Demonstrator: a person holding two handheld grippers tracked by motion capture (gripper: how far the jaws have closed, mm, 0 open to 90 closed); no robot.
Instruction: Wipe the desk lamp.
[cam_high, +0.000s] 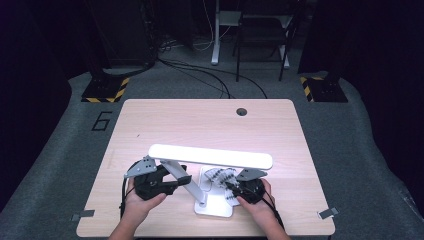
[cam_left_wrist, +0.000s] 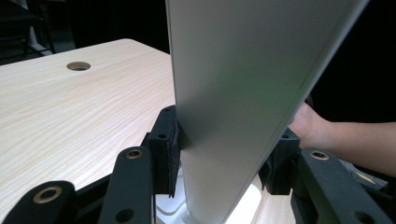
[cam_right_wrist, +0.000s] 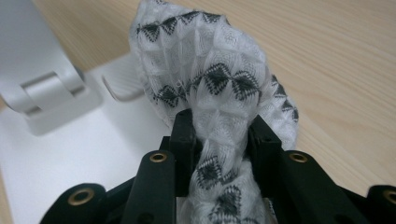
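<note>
A: Start at the left gripper (cam_high: 182, 181). What has it got?

B: The lamp arm (cam_left_wrist: 233, 93), the slanted grey bar. Its jaws are clamped on the bar's two faces, pads pressed flat against it.

A: And the right gripper (cam_right_wrist: 219, 140)?

B: Closed on a cloth (cam_right_wrist: 210, 70), white with black diamond marks. The cloth is bunched between the jaws and bulges out past them.

A: Where does the cloth sit?

B: On the far right part of the lamp base (cam_high: 220, 202), partly over its edge toward the table (cam_high: 210, 125).

A: And the lamp itself?

B: The base lies near the table's front edge, between the two hands. The arm rises leftward to the long white head (cam_high: 210, 156), which is lit and spans above both grippers.
</note>
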